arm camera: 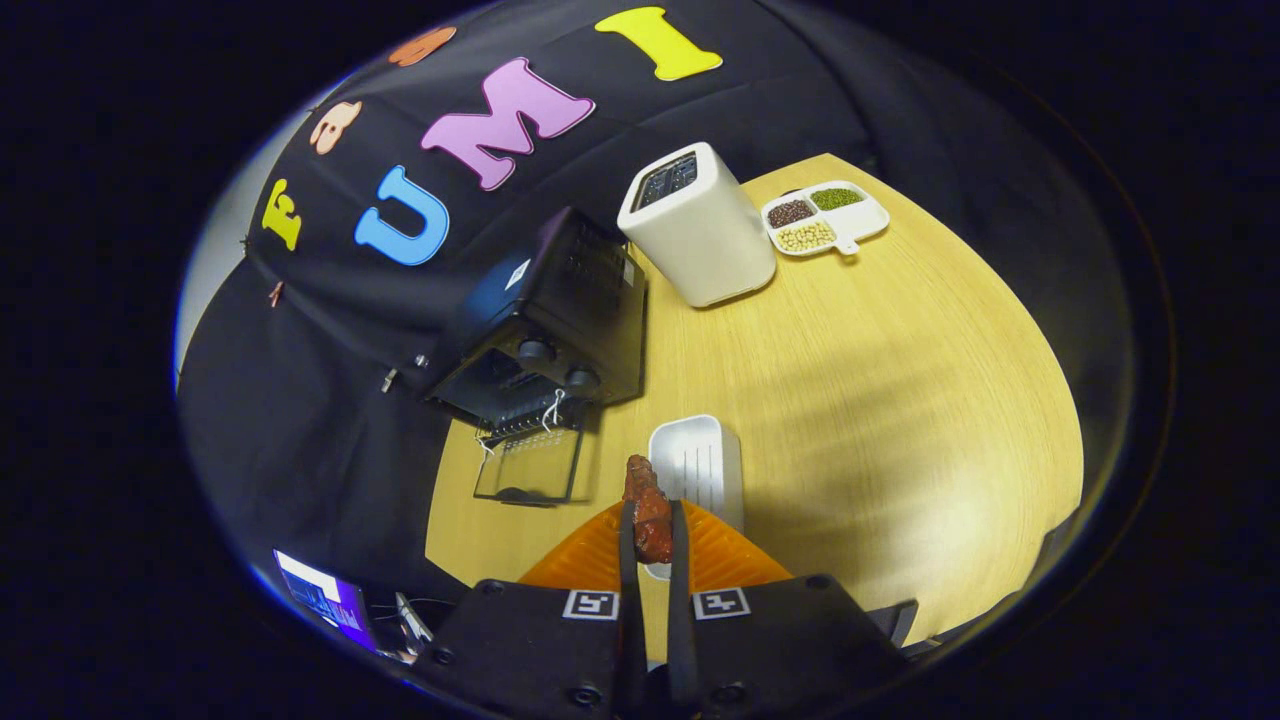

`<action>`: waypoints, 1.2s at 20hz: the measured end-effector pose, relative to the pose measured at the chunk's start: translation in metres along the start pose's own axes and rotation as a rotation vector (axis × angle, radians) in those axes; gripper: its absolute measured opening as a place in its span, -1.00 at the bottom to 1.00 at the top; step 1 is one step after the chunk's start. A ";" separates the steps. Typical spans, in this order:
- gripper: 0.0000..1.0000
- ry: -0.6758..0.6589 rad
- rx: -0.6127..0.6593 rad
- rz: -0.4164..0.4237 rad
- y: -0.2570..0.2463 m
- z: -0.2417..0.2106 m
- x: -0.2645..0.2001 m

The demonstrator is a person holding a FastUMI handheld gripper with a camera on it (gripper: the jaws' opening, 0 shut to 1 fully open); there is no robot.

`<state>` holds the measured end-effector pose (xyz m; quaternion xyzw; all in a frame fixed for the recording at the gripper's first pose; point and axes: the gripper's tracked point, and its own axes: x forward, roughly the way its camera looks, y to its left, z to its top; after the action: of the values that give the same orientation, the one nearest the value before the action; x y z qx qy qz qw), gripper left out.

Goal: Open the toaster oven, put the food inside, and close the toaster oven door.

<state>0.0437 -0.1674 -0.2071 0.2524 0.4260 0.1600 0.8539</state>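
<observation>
My gripper [651, 528] is shut on a reddish-brown piece of food [648, 505], which sticks out past the fingertips. It hangs over a white ribbed tray [700, 460] on the wooden table [880, 400]. Beyond the fingers and to their left stands the black toaster oven [550, 325], two knobs on its front. Its glass door [530, 468] is folded down open toward me, and the dark cavity with a wire rack shows behind it.
A white slot toaster [697, 225] stands beyond the oven to its right. A white divided dish [825, 218] of beans sits farther back right. The table's wide right half is bare wood. A small screen [325, 600] glows low on the left, off the table.
</observation>
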 end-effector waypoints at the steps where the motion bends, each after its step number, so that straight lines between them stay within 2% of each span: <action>1: -0.75 -0.021 -0.002 -0.008 0.006 0.001 0.000; 8: -0.75 -0.081 0.001 -0.053 0.060 -0.018 0.008; 13: -0.75 -0.092 -0.020 -0.046 0.108 -0.034 0.029; 18: -0.75 -0.142 -0.026 -0.001 0.161 -0.032 0.070; 24: -0.76 -0.264 -0.036 0.014 0.209 -0.007 0.139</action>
<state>0.1071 0.0742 -0.1819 0.2590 0.3050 0.1390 0.9059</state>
